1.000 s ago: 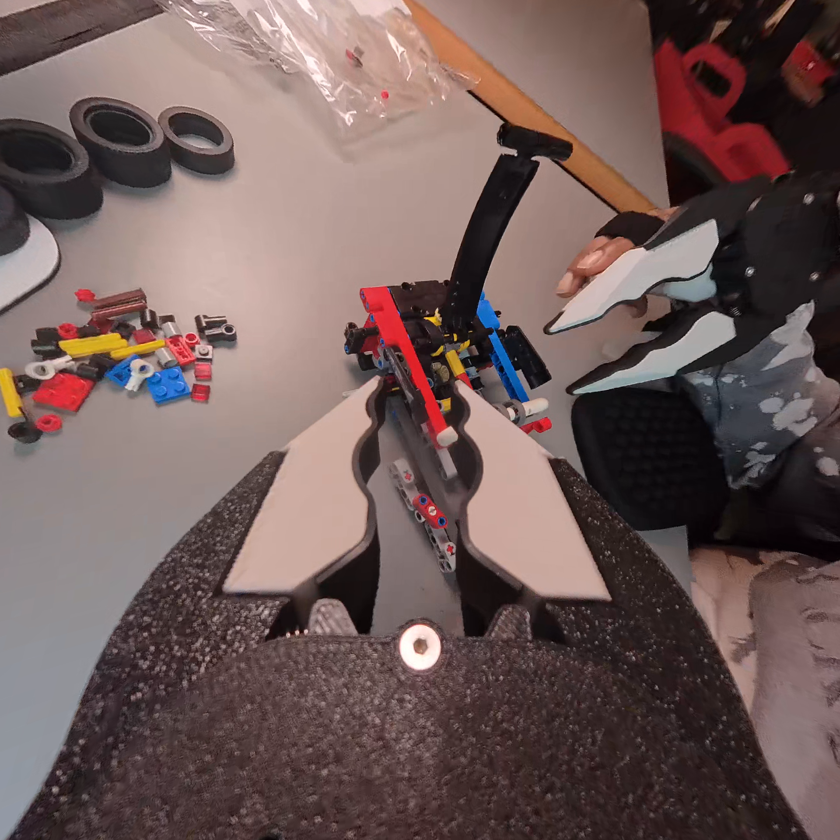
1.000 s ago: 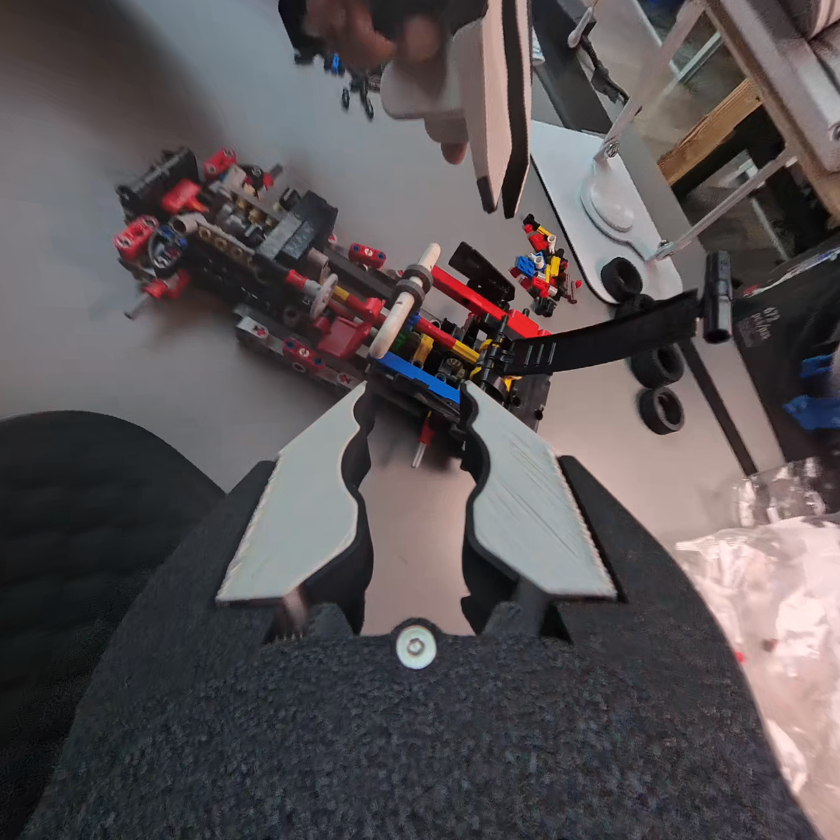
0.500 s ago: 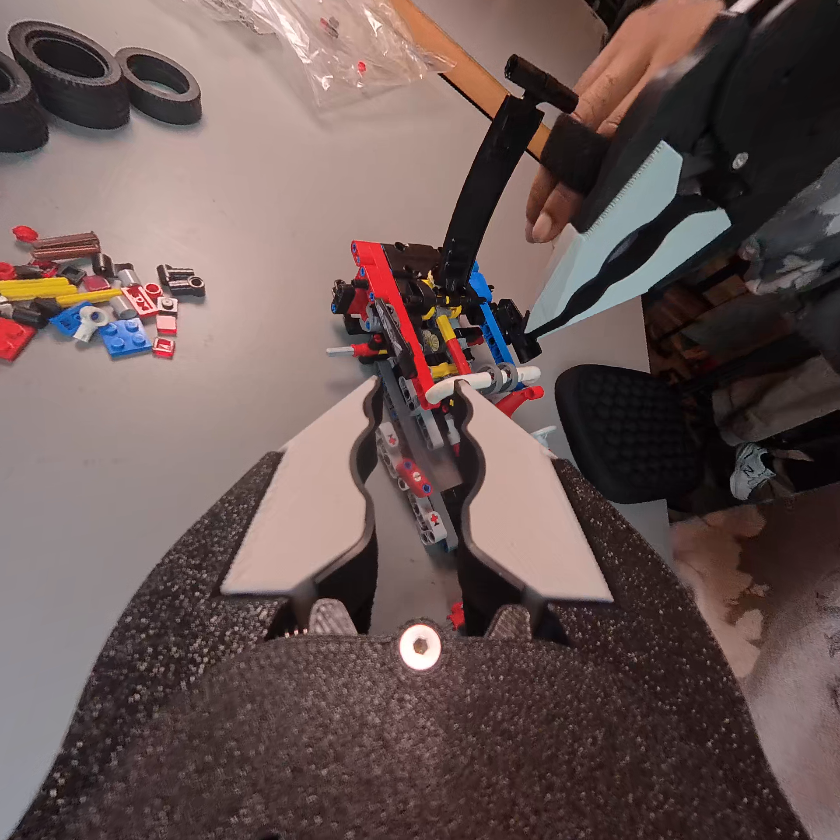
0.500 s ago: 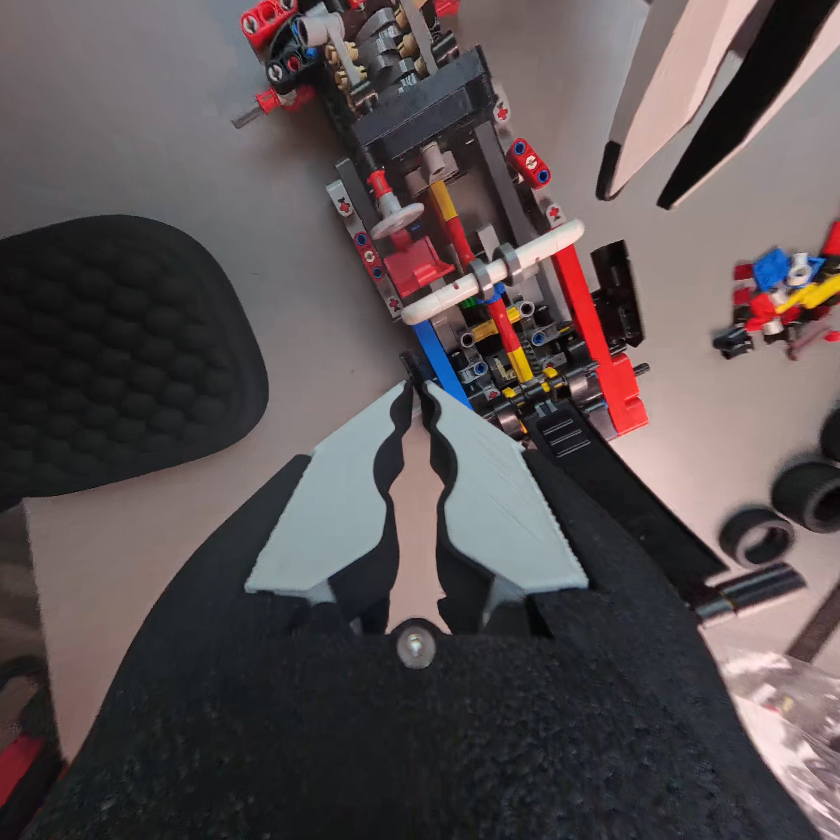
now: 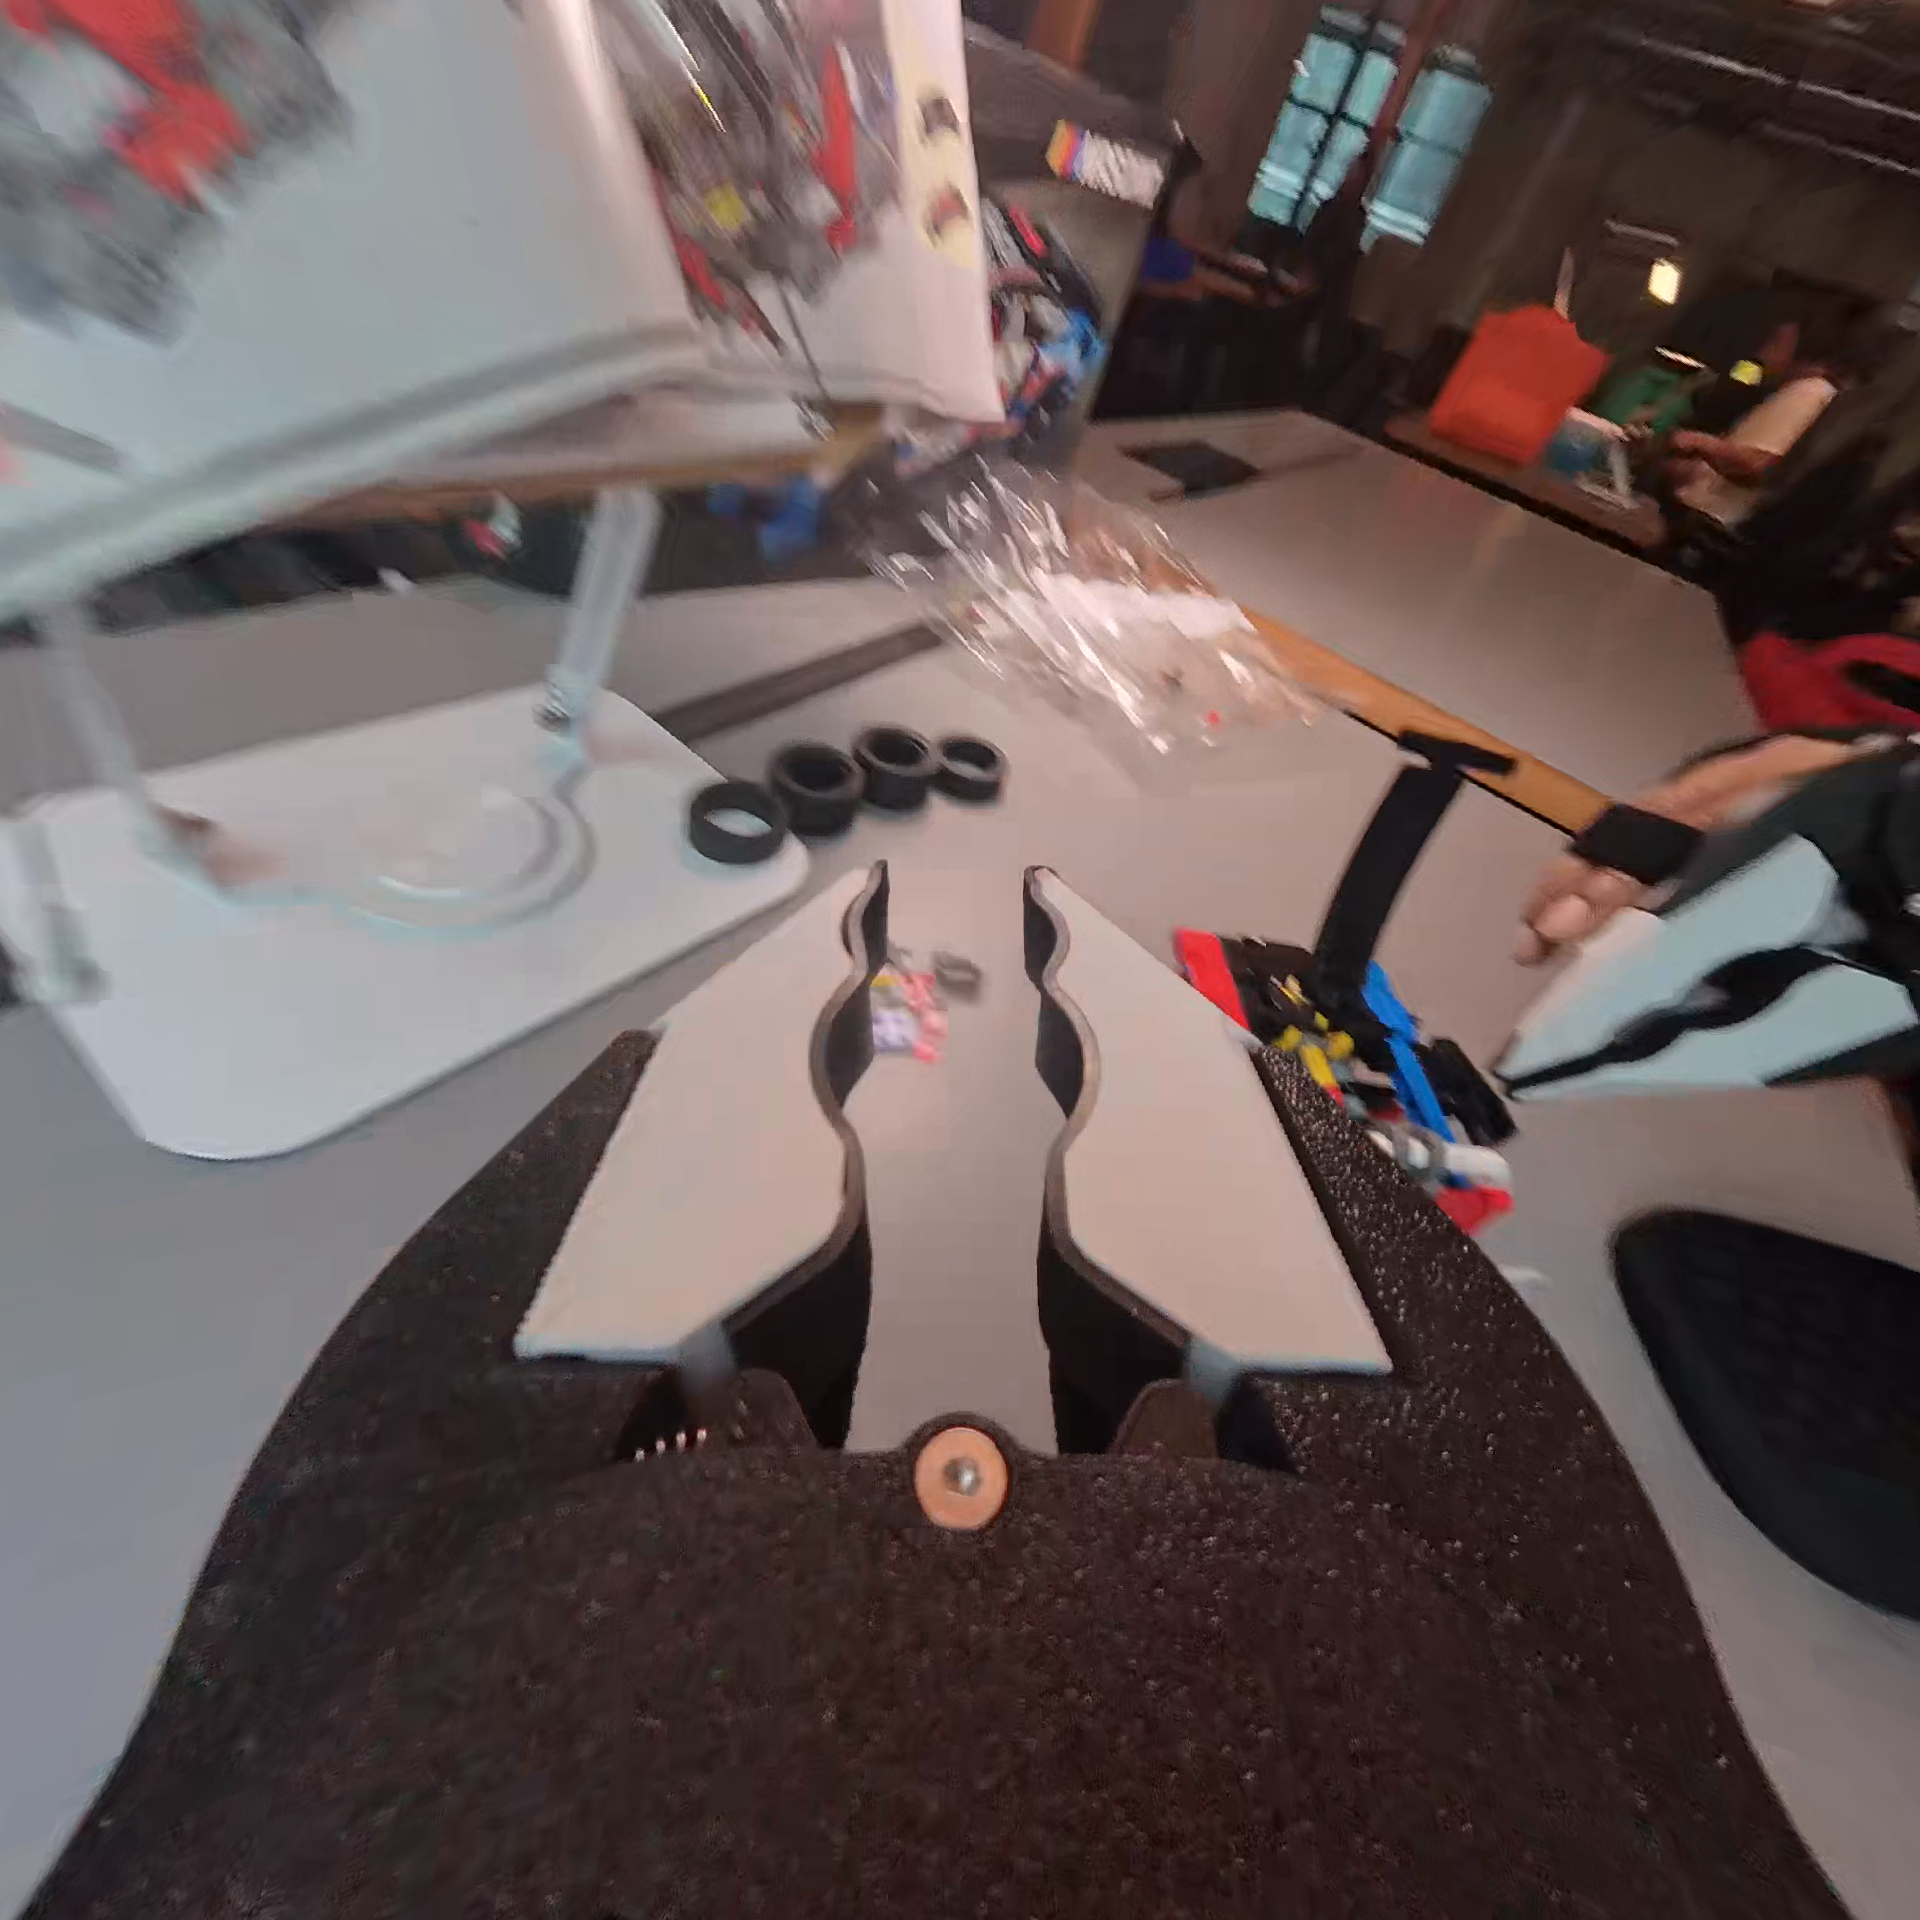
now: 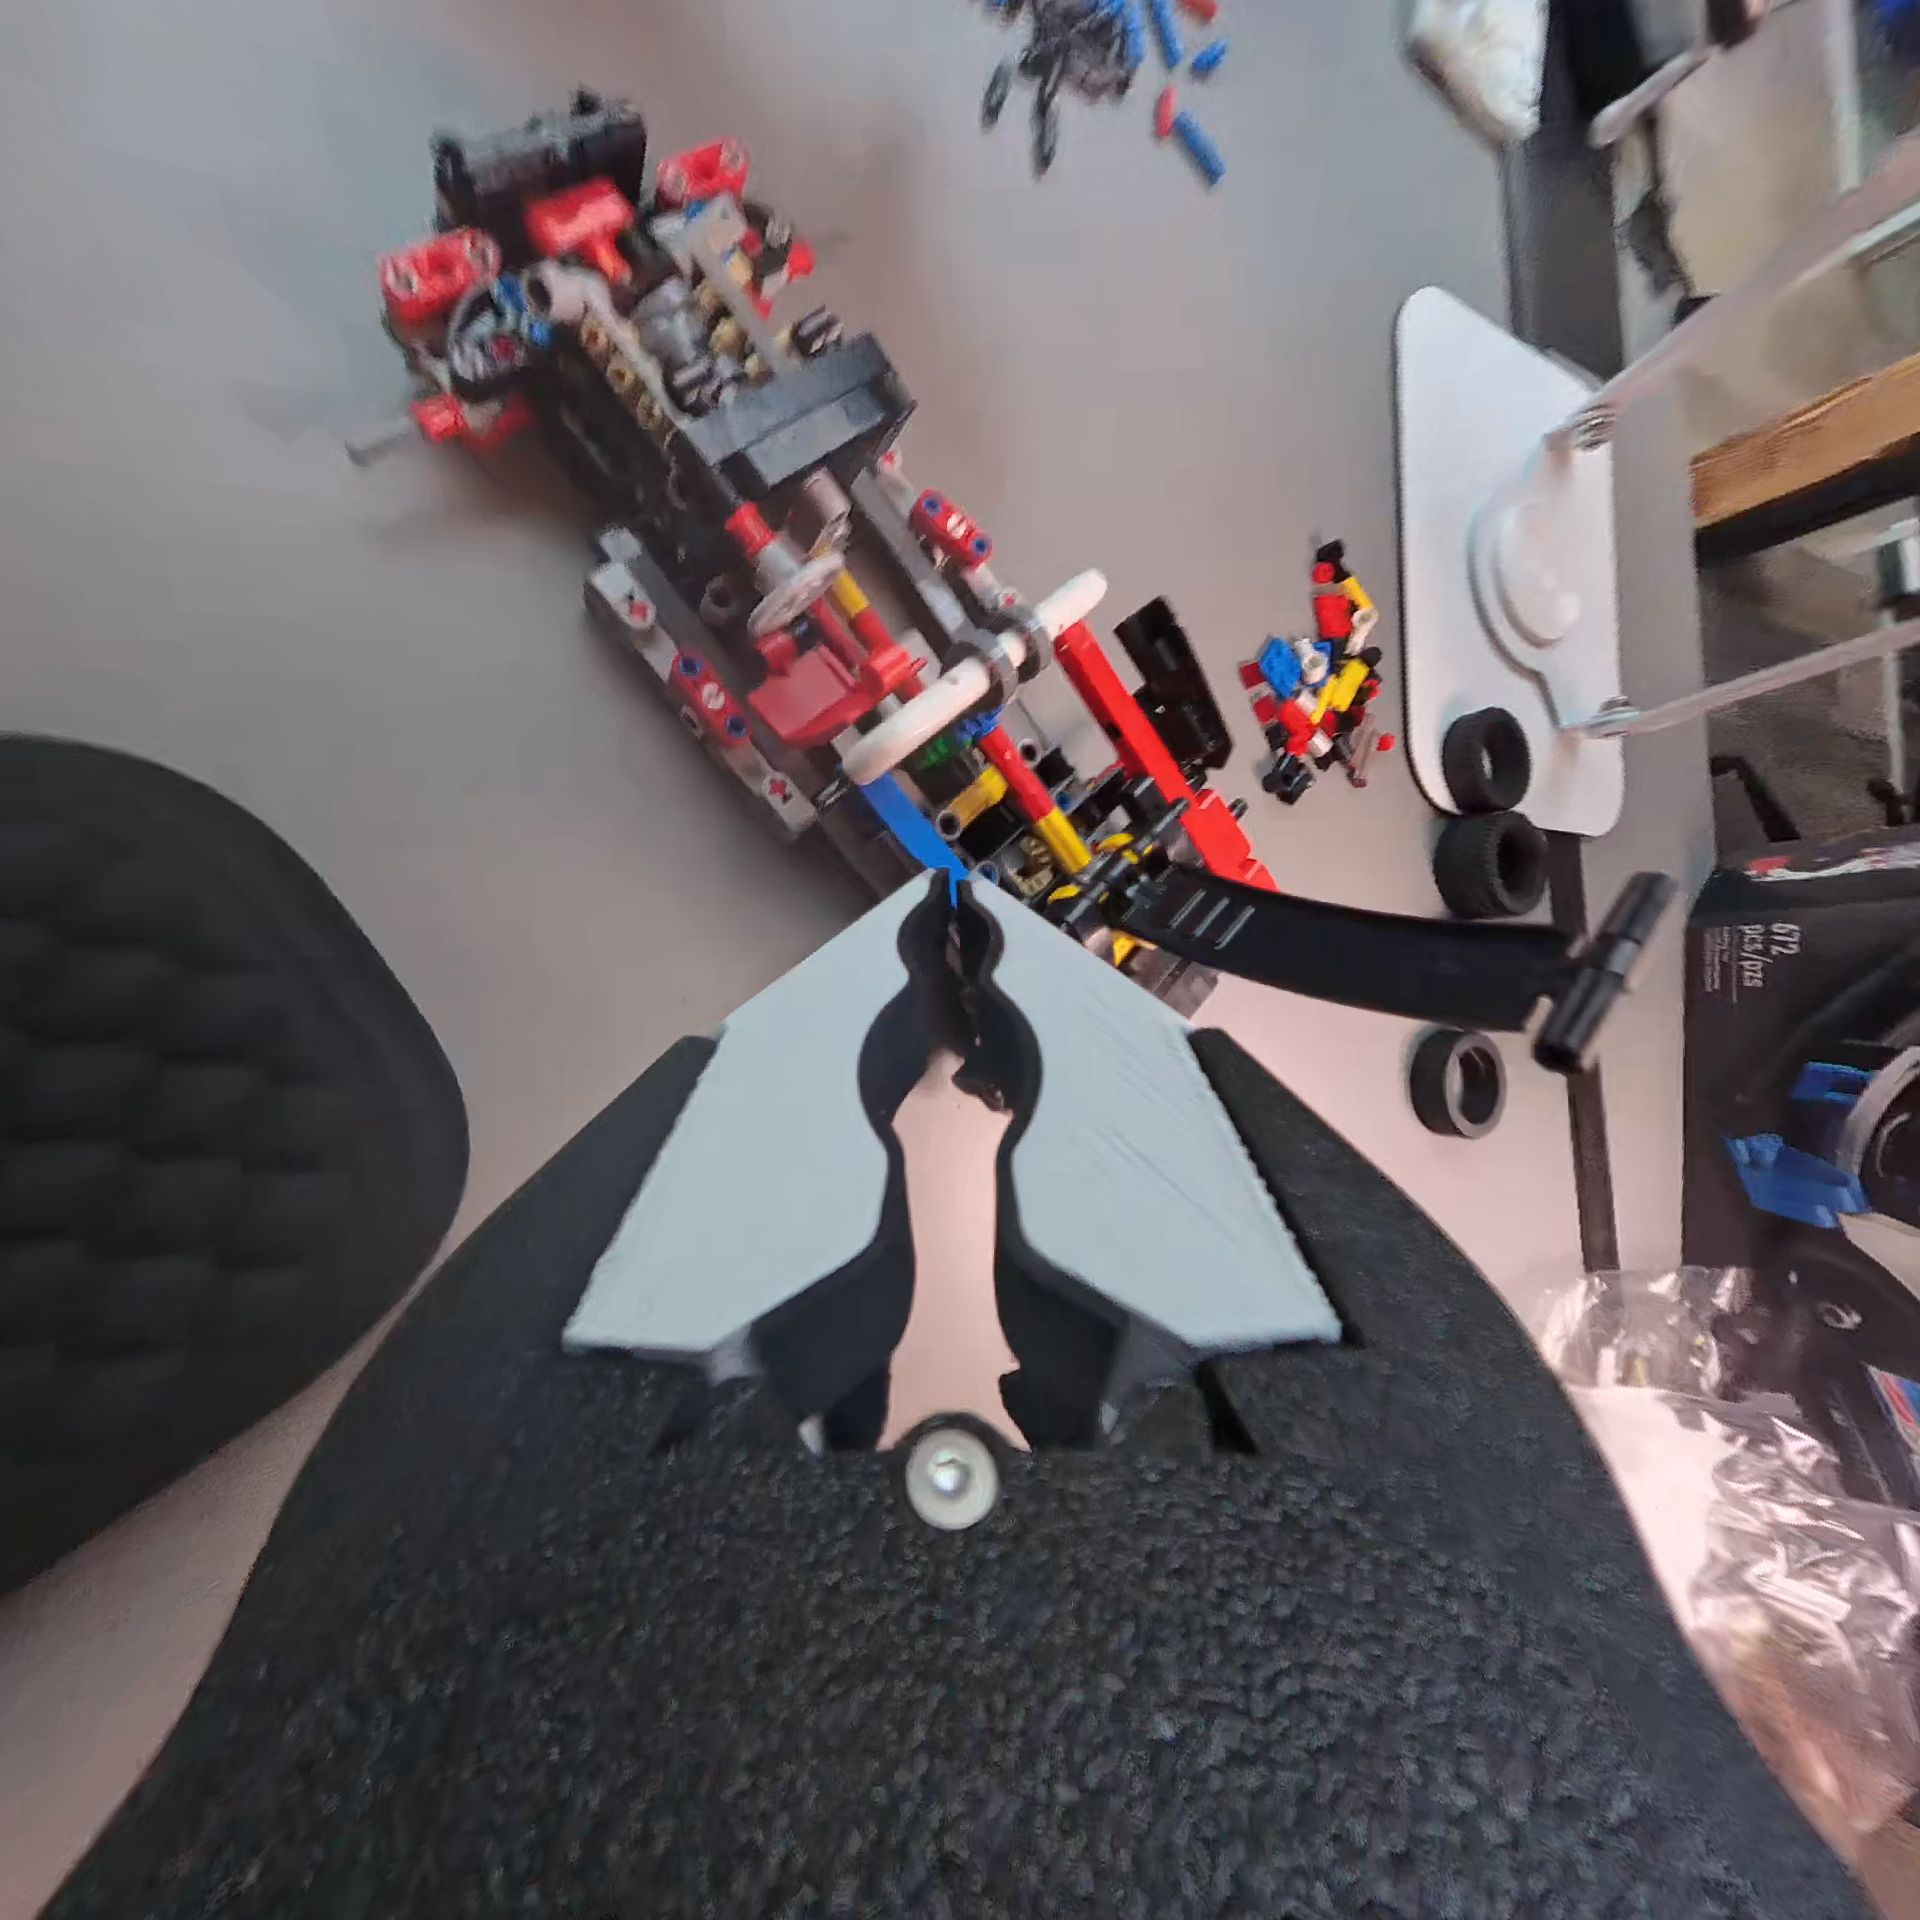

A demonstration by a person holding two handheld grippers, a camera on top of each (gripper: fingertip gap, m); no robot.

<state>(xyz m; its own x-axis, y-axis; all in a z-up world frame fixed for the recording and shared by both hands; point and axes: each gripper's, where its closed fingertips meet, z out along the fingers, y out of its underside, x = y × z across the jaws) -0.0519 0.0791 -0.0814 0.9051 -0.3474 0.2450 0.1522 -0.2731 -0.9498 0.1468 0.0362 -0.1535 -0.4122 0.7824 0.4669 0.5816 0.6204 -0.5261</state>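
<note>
A long brick vehicle chassis in red, black, blue and yellow lies on the grey table. A long black curved panel sticks out from its near end. My right gripper is shut on a small black piece at the chassis's near end, beside a blue beam. My left gripper is open and empty, held above the table left of the chassis. A small pile of loose bricks shows between its fingers. The right gripper shows at the right.
Several black tyres lie by the white base of a stand holding an open booklet. A clear plastic bag lies behind. A black chair, a dark box and scattered pins are around. My right fingertips sit around 20 cm from my left ones.
My left gripper has let go of the chassis, risen and swung left toward the loose bricks. My right gripper closed at the chassis's near end and stays shut there.
</note>
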